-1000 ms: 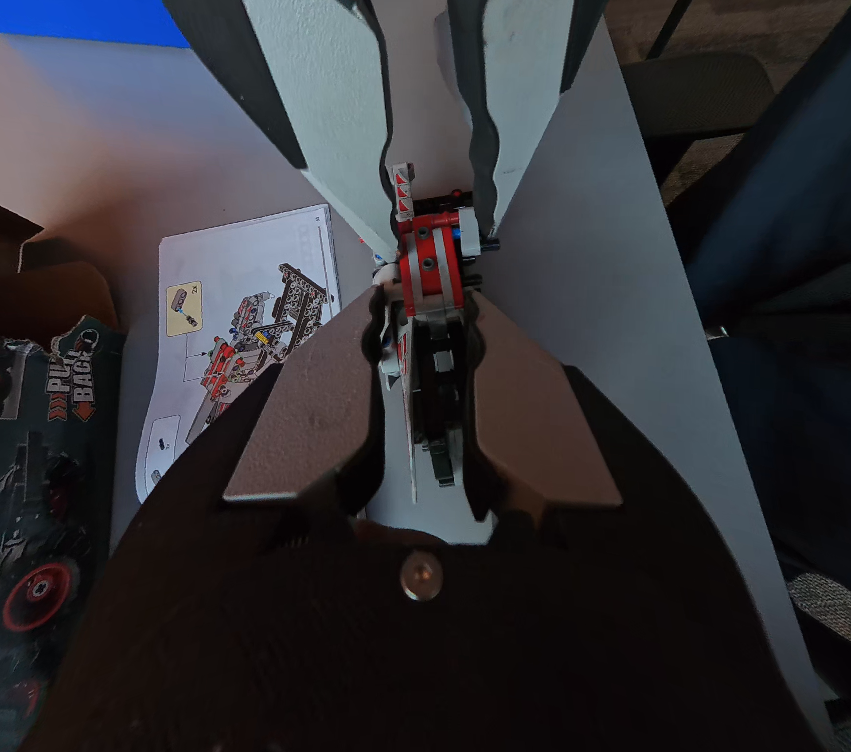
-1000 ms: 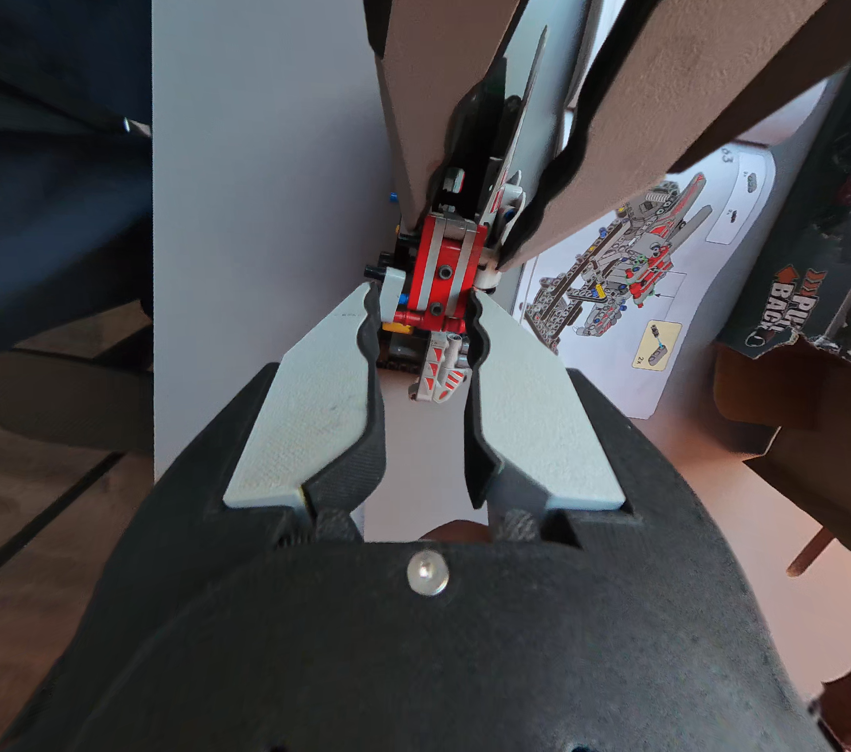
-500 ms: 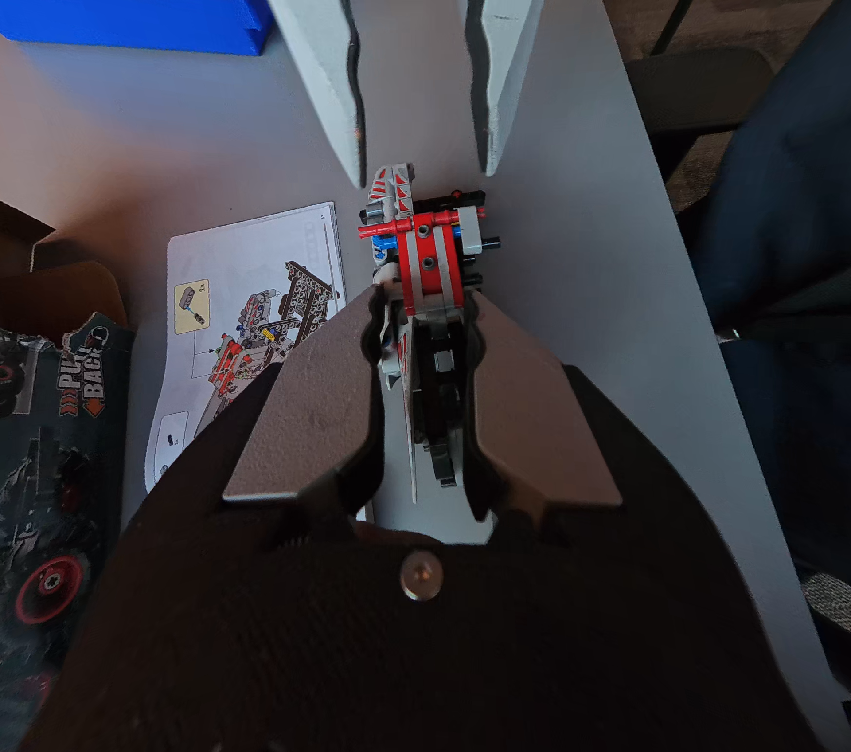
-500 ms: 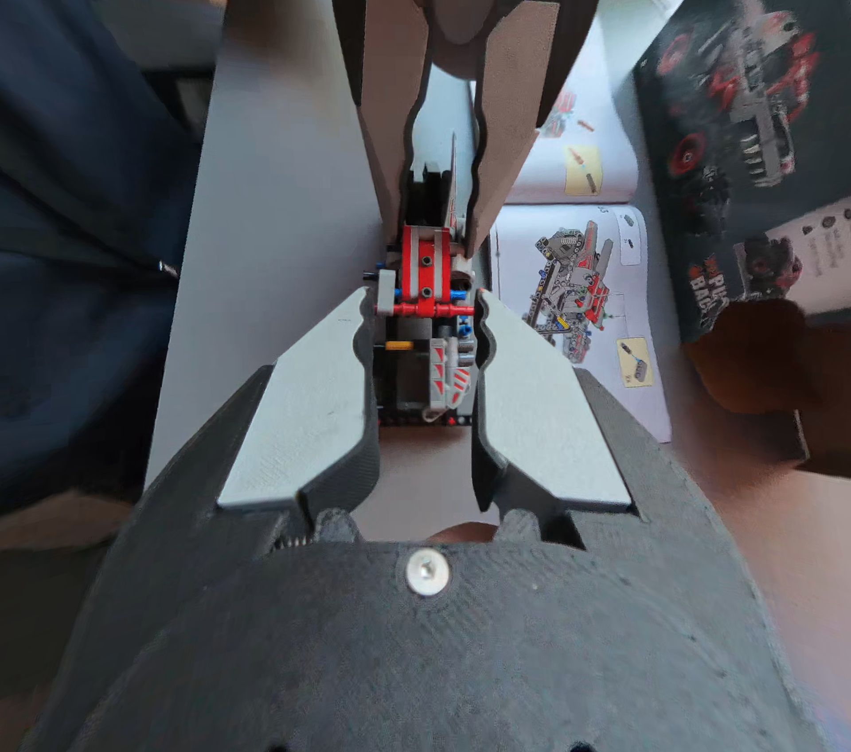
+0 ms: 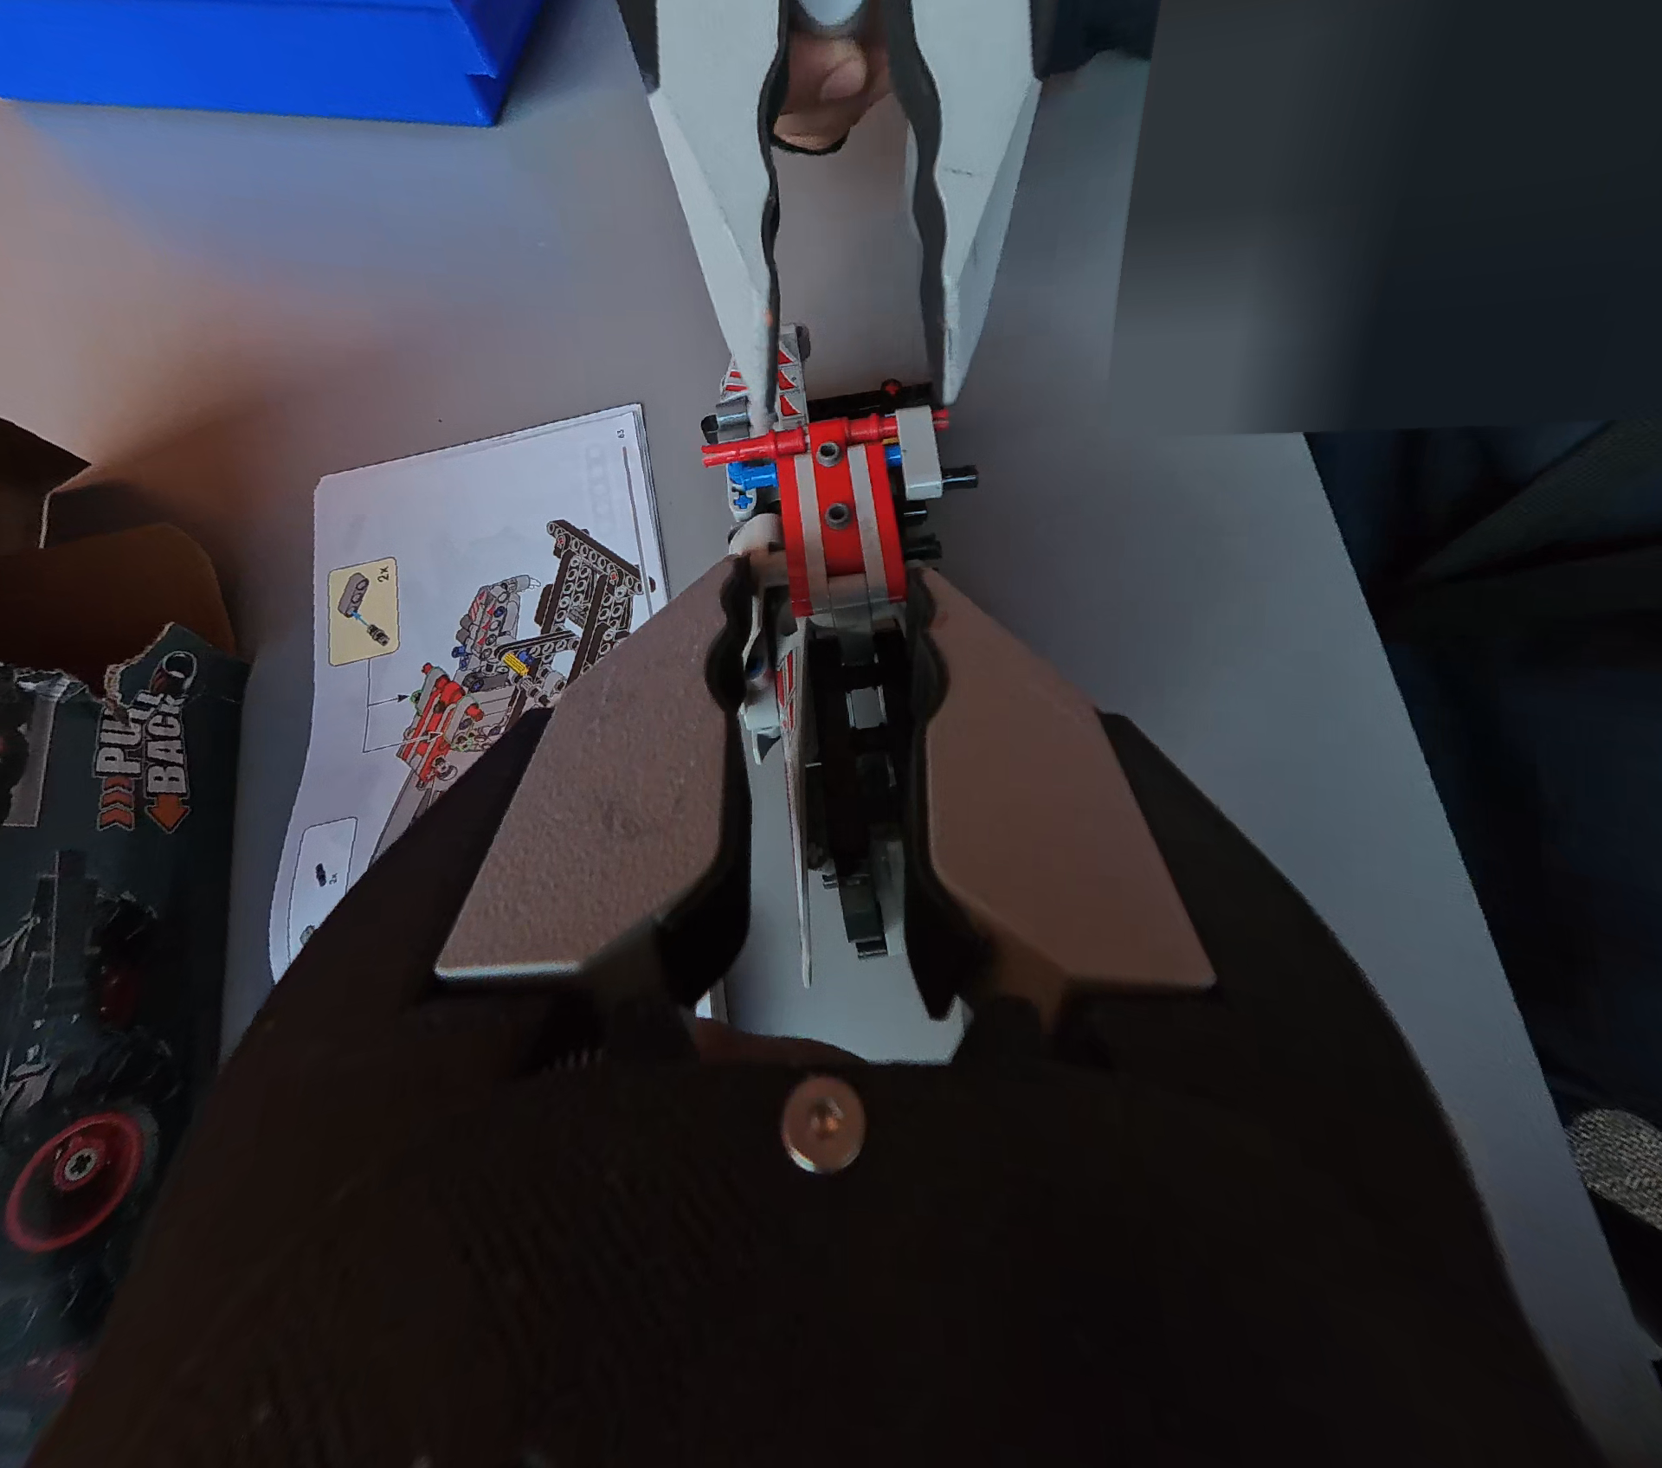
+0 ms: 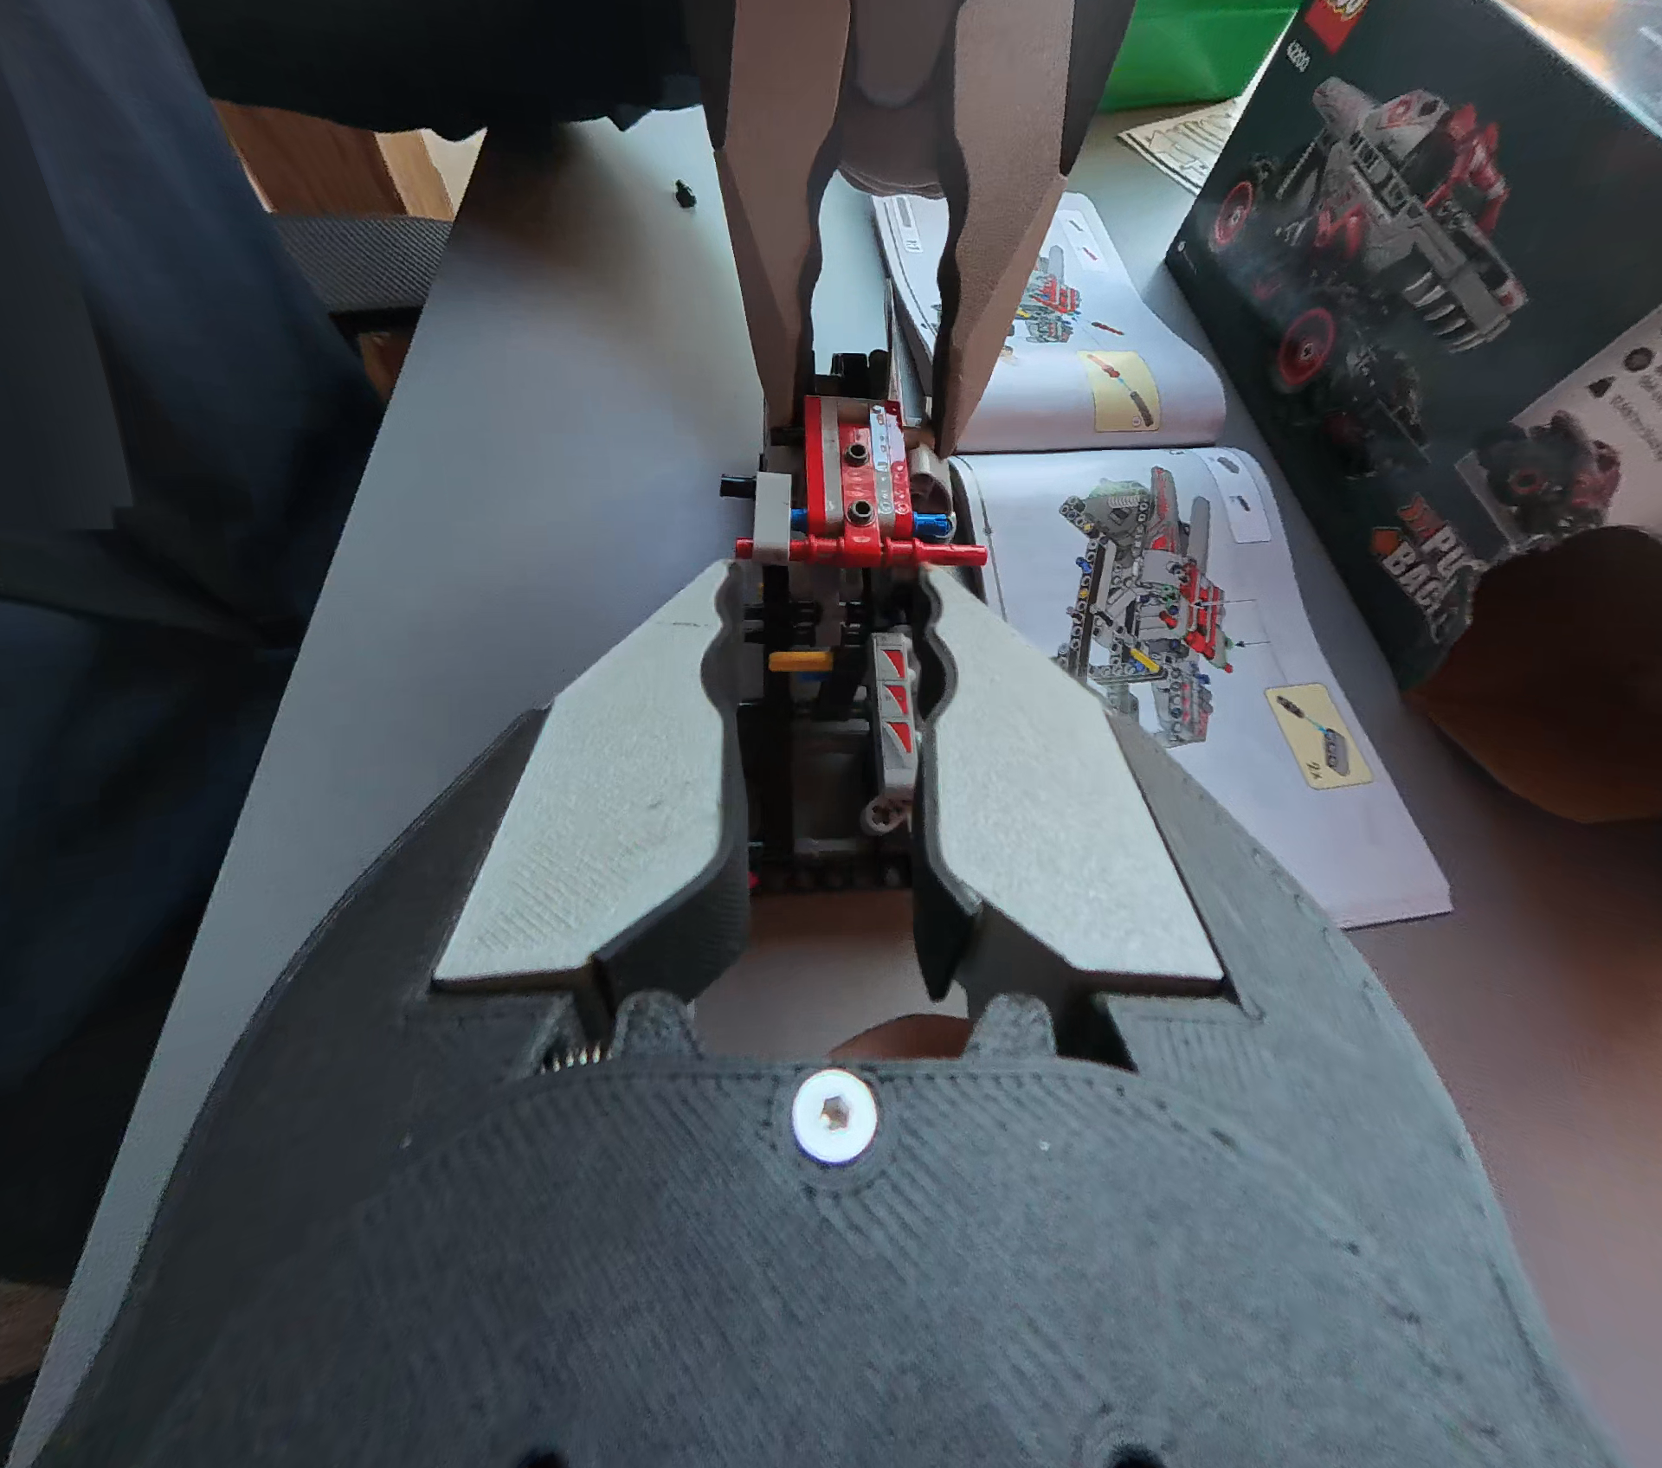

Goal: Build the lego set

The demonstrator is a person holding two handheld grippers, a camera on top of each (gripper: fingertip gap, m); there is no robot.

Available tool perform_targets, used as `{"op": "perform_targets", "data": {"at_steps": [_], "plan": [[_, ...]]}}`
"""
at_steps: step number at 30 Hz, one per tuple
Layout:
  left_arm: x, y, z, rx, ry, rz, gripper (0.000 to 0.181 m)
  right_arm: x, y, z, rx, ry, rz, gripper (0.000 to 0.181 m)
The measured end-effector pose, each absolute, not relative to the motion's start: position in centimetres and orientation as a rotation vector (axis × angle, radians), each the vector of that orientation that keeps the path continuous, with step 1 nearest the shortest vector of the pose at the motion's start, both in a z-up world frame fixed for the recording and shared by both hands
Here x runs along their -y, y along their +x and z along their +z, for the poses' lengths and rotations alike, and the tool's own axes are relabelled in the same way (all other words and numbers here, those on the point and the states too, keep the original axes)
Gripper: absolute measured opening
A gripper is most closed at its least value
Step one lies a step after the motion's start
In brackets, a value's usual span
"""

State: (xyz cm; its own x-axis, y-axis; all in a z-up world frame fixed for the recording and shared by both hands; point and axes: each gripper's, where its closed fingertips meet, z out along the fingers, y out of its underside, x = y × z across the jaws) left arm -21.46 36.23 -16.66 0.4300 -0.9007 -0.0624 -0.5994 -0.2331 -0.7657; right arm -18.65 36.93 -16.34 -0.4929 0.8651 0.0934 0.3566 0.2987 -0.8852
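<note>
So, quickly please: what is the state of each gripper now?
Left gripper: closed on the lego model.
Right gripper: around the model's other end; grip cannot be told.

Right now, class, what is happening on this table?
A person is building a Lego vehicle model with two handheld claws. The left claw is clamped on the model's dark chassis end. The right claw, fingers apart, straddles the opposite end around the grey toothed piece. The open instruction booklet and the set's box lie alongside.

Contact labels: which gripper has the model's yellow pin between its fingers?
The right gripper, grey fingers: the yellow pin lies between them. The left gripper, brown, grips the model at its red panel.
</note>
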Motion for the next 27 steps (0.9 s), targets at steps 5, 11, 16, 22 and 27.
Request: {"op": "perform_targets", "data": {"at_steps": [5, 11, 16, 22, 27], "plan": [[-36.14, -21.41, -16.66, -1.275, -1.94, -0.518, 0.032, -37.08, -19.06, -16.9, 1.982, -1.087, 1.115, 0.027], [-36.09, -21.45, -16.67, -1.277, -1.943, -0.515, 0.032, -36.6, -18.98, -17.02, 1.989, -1.1, 1.146, 0.034], [-36.04, -21.5, -16.67, -1.281, -1.947, -0.504, 0.032, -36.76, -19.02, -16.79, 1.965, -1.106, 1.152, 0.031], [-36.05, -21.57, -16.67, -1.278, -1.95, -0.502, 0.032, -36.51, -18.95, -16.56, 1.944, -1.088, 1.163, 0.029], [-36.07, -21.58, -16.66, -1.275, -1.946, -0.509, 0.032, -36.52, -18.92, -16.54, 1.941, -1.083, 1.178, 0.029]]}}
